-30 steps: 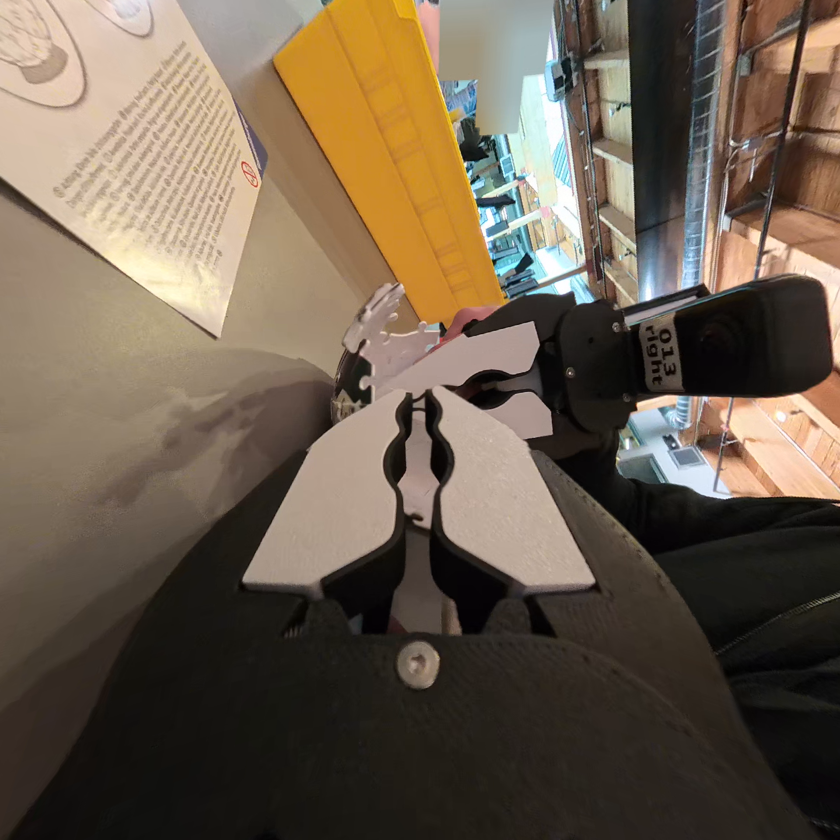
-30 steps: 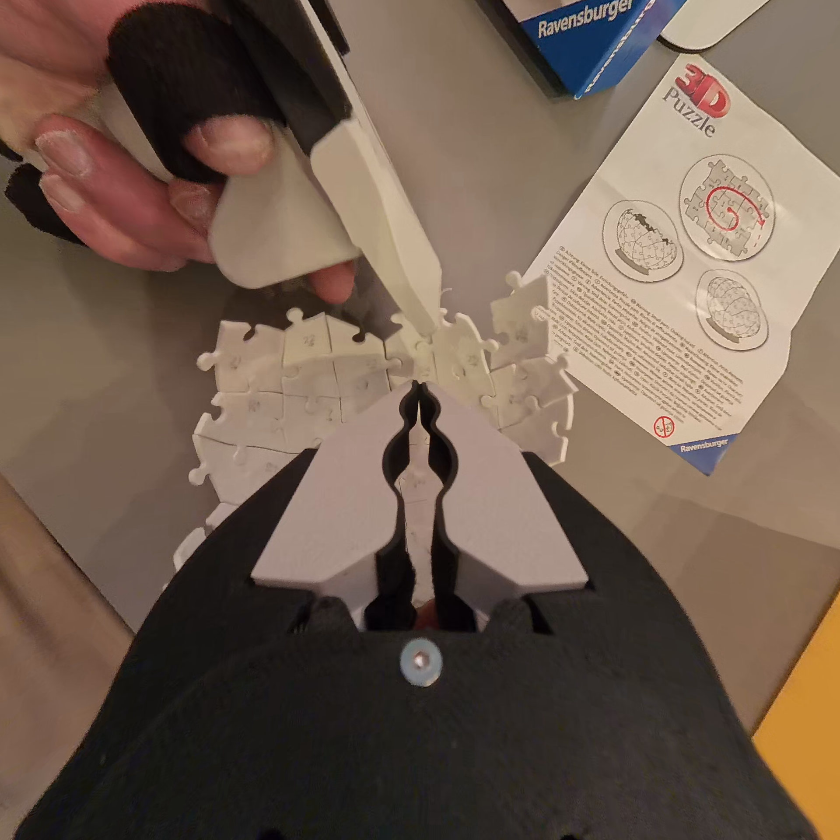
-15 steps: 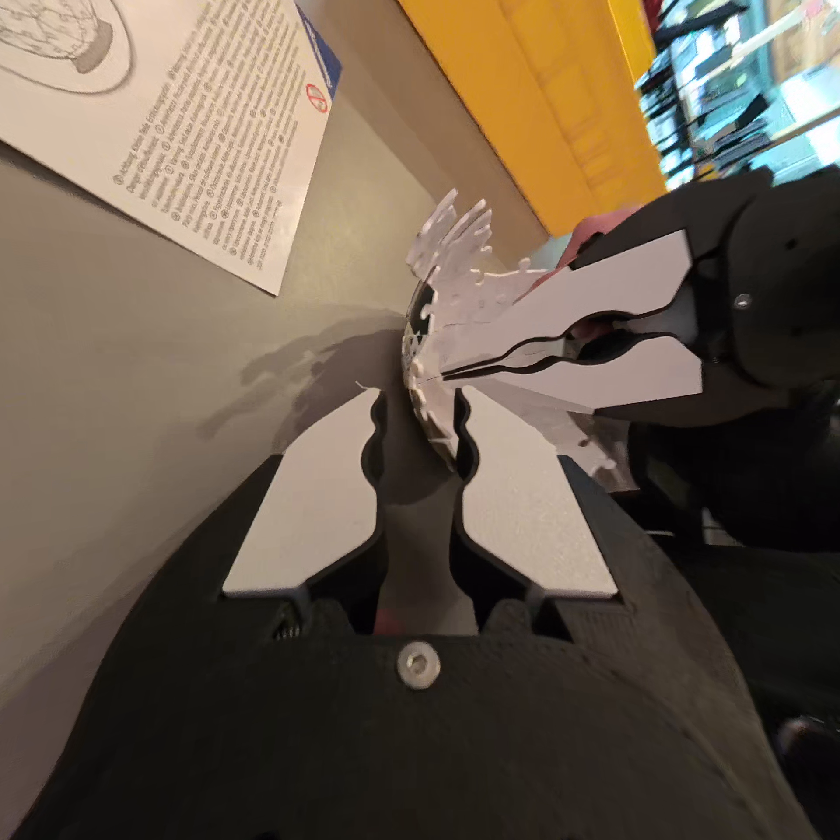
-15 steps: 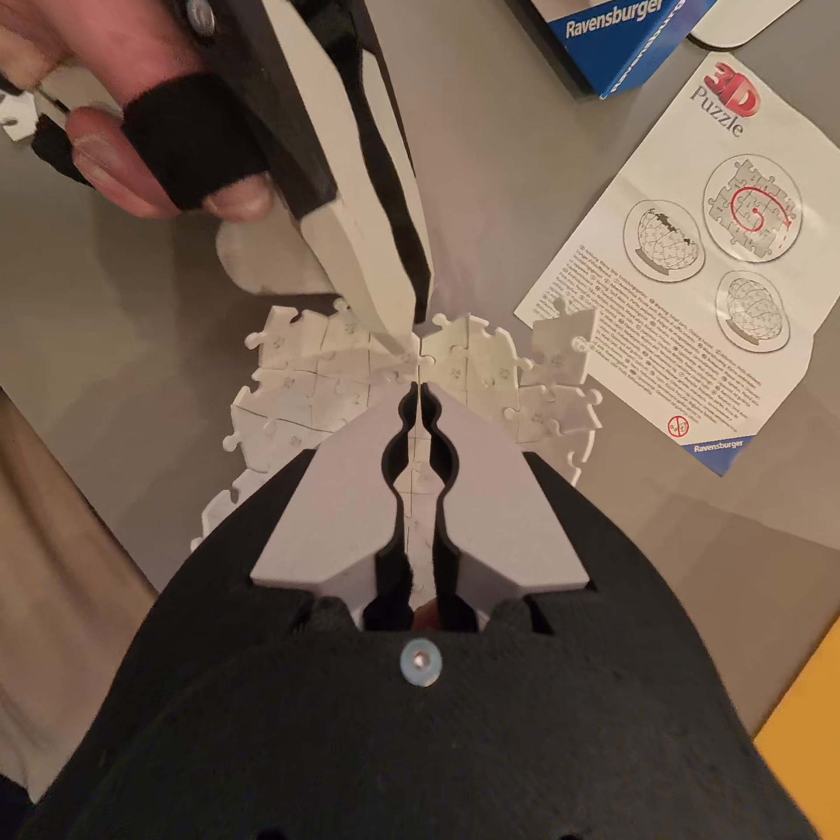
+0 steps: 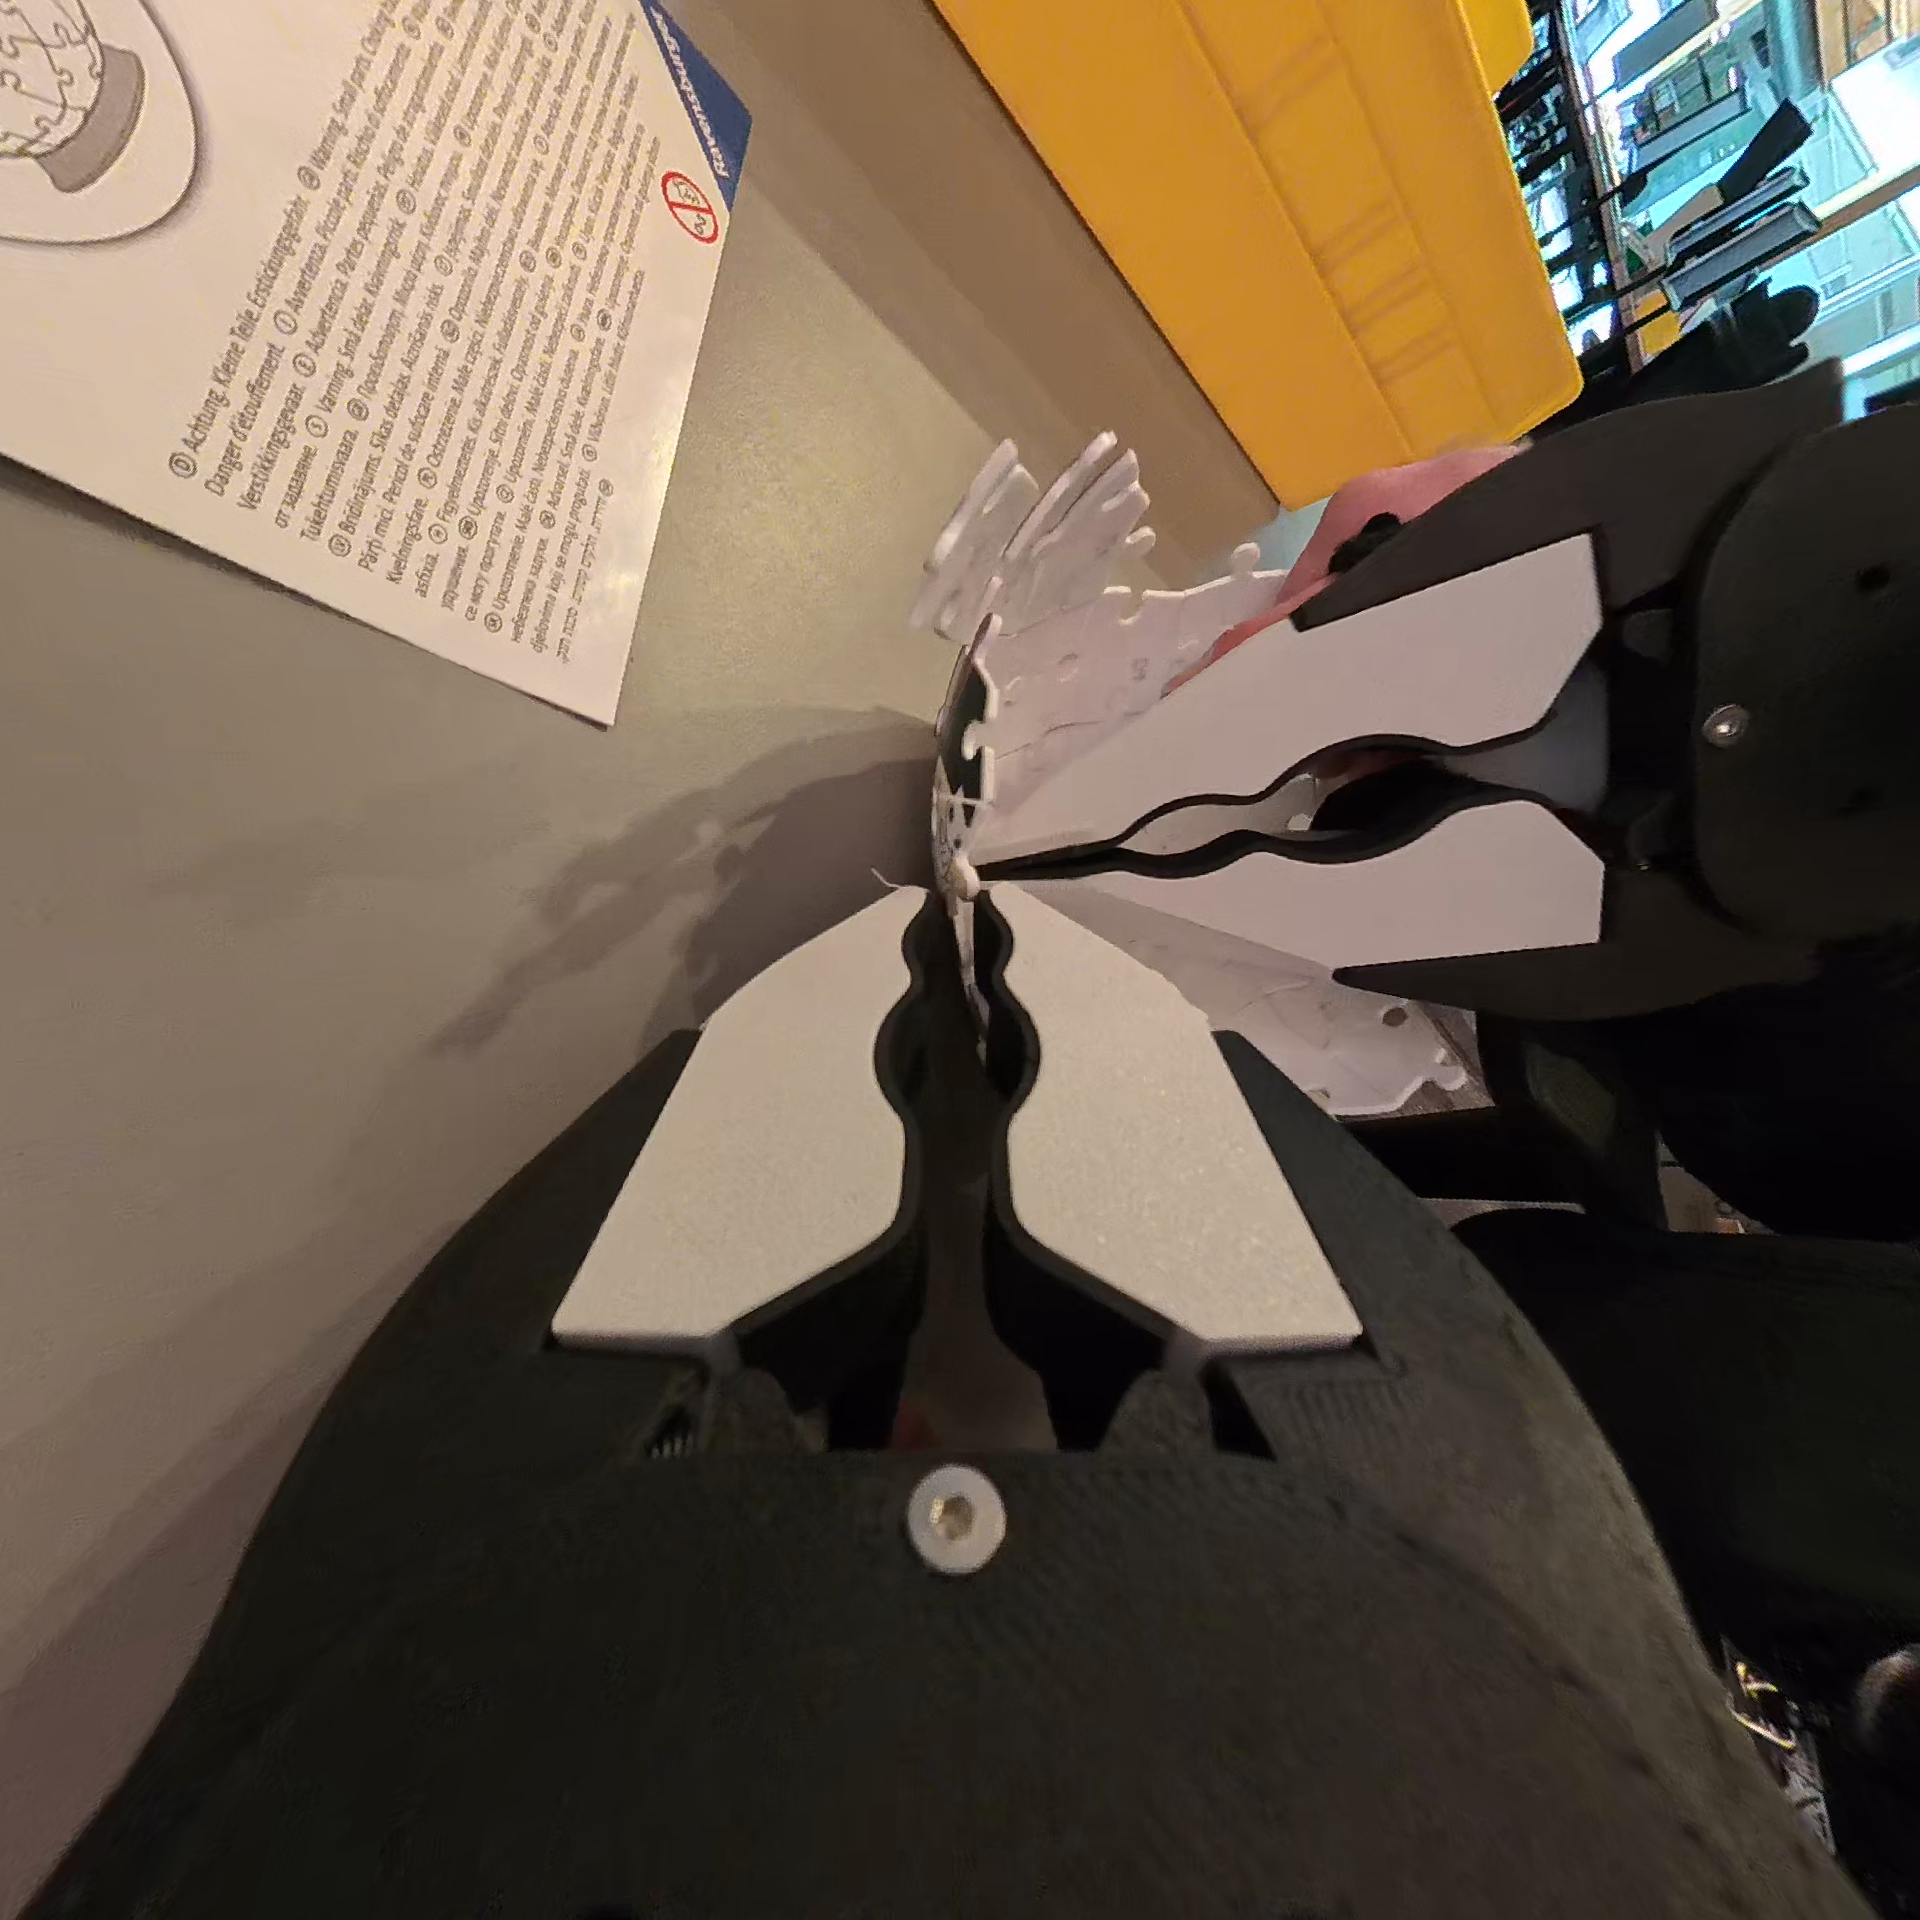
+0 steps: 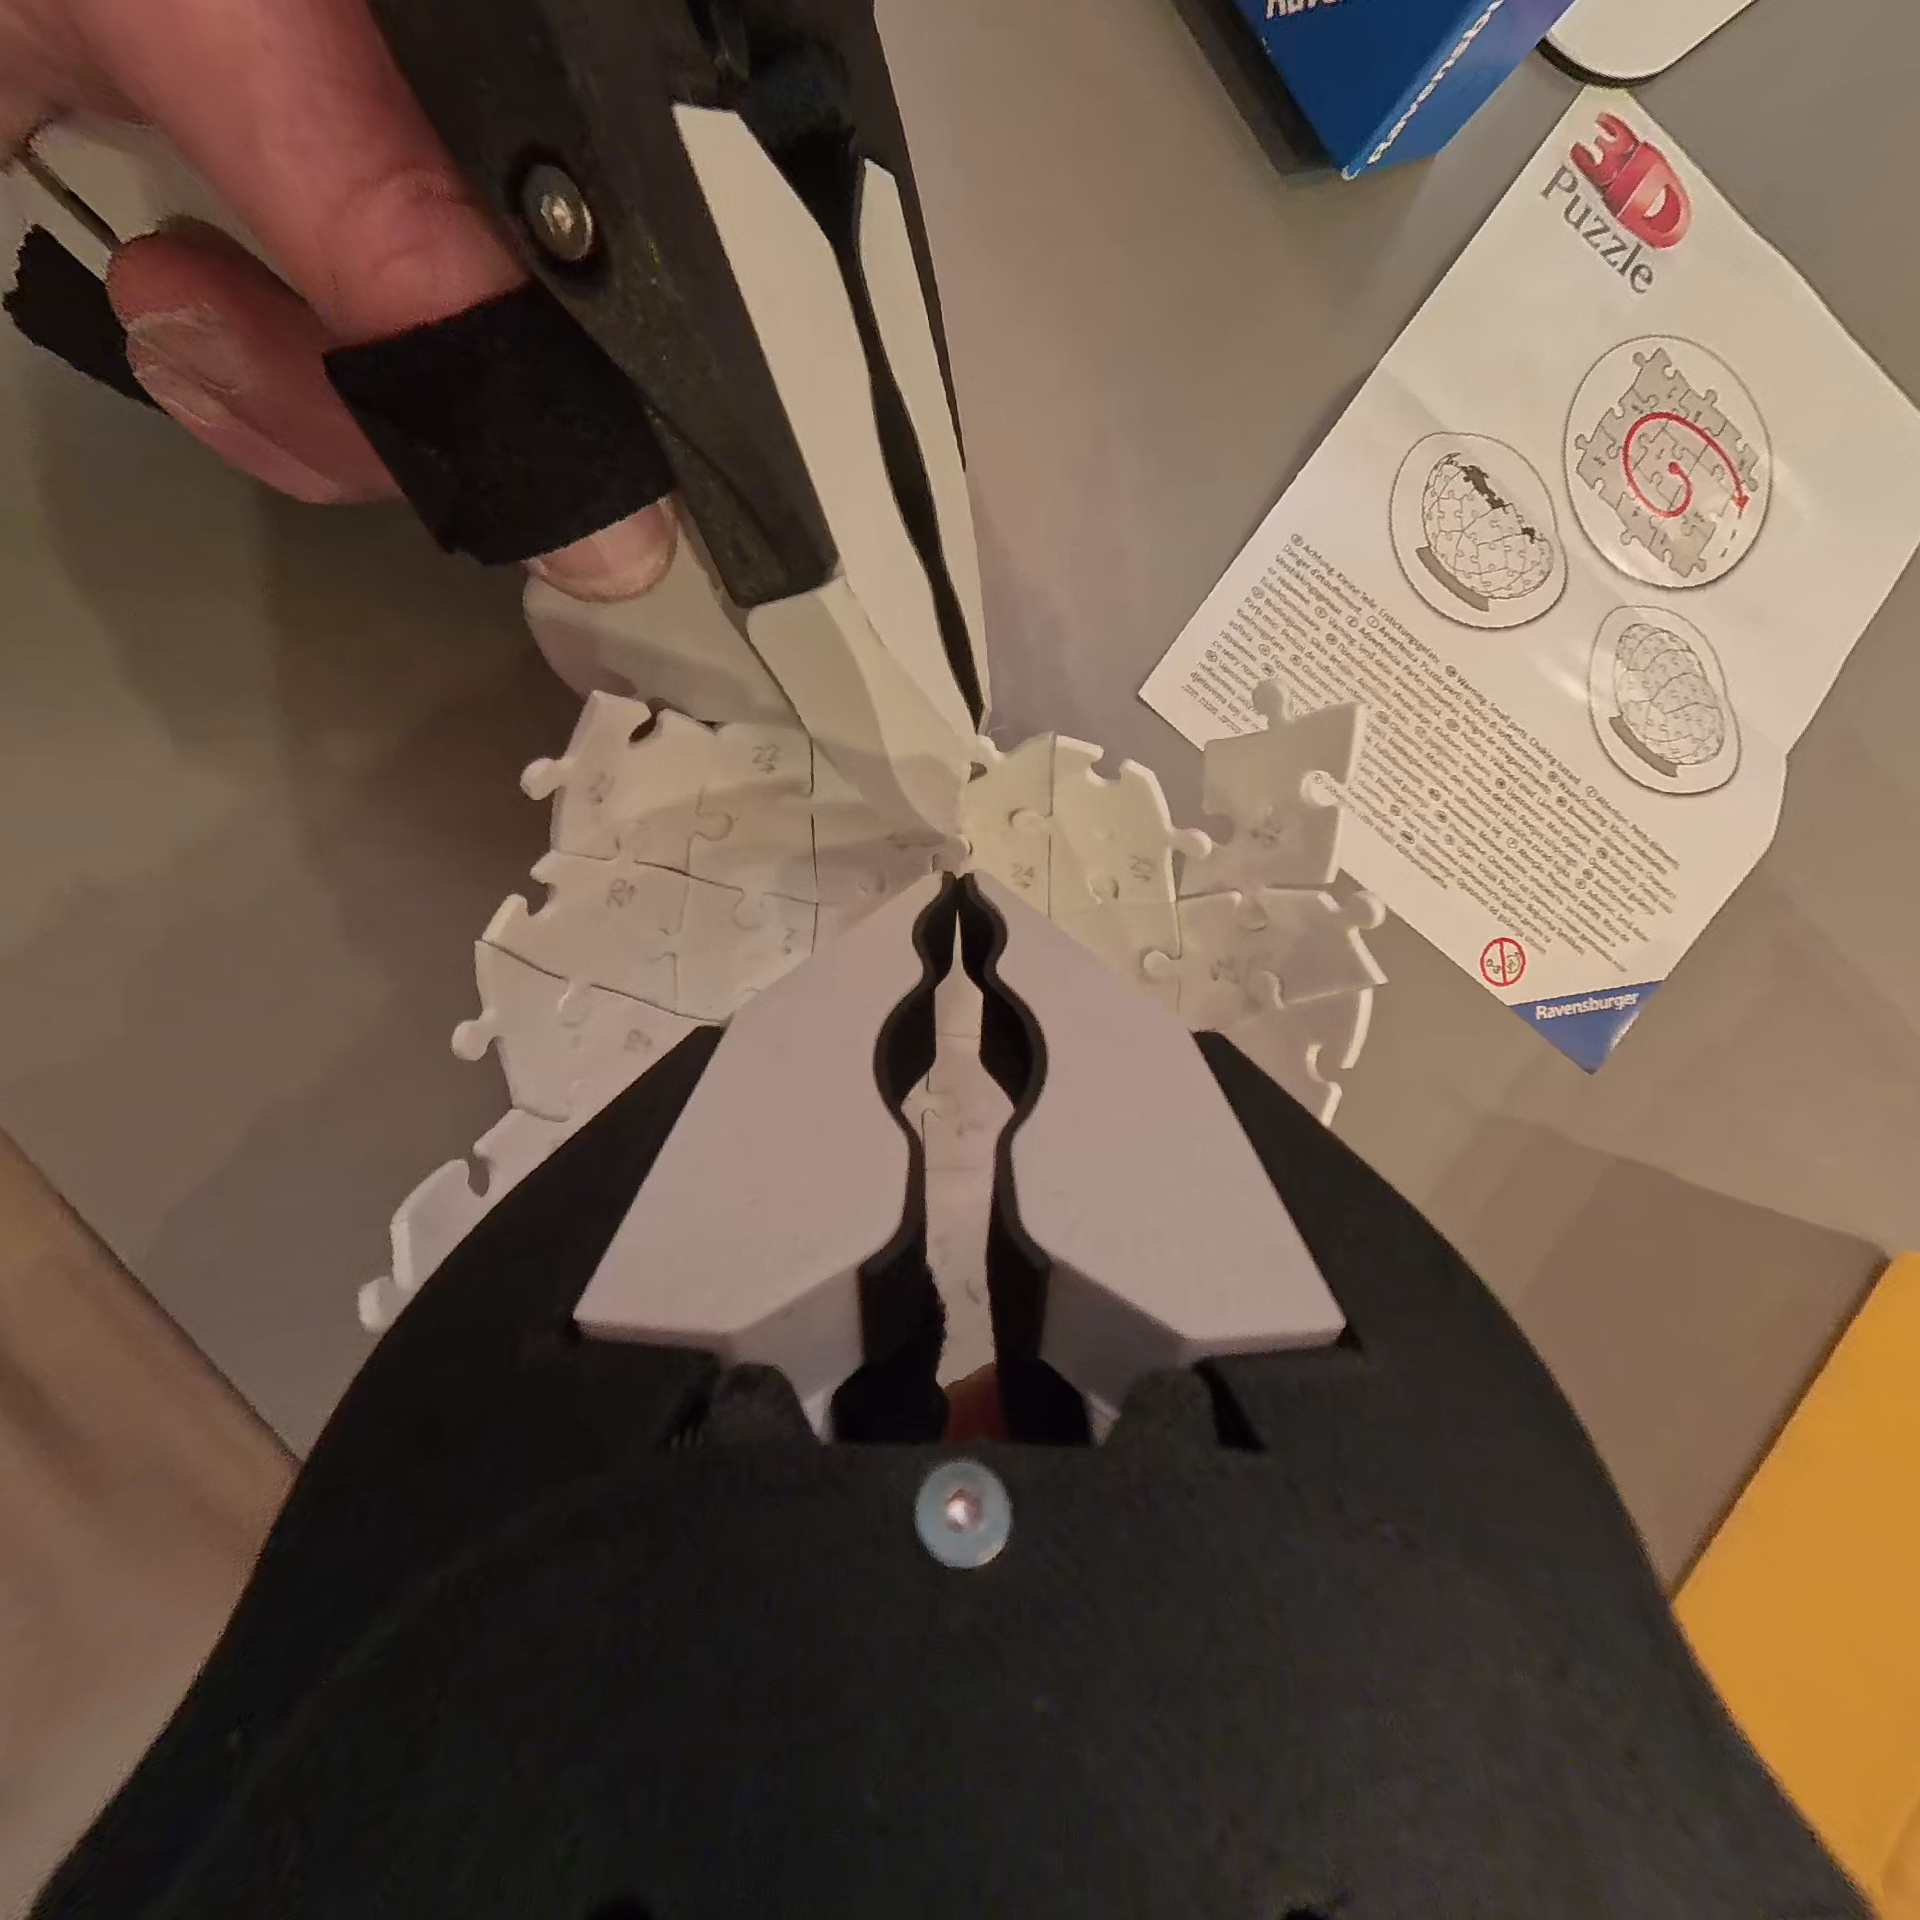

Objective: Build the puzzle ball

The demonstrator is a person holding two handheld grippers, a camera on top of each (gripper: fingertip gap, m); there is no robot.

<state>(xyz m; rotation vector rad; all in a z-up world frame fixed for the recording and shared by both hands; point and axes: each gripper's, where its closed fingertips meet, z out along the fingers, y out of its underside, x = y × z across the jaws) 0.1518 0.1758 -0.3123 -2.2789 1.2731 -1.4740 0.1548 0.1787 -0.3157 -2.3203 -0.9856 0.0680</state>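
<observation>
Both claws pinch the half-built puzzle shell (image 6: pixel 1081 831) held over the grey table (image 6: pixel 260 831), right gripper (image 6: pixel 958 883) and left gripper (image 6: pixel 961 774) pressed tight on neighbouring pieces at one seam, so twisting or squeezing too hard could pop joints, especially the loose corner piece (image 6: pixel 1283 800).

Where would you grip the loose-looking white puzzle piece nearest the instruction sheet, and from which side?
Grip the puzzle piece across its thin faces at the free outer edge, coming in from the instruction sheet side: it tilts up there, and its inner edge abuts the assembled shell.
</observation>
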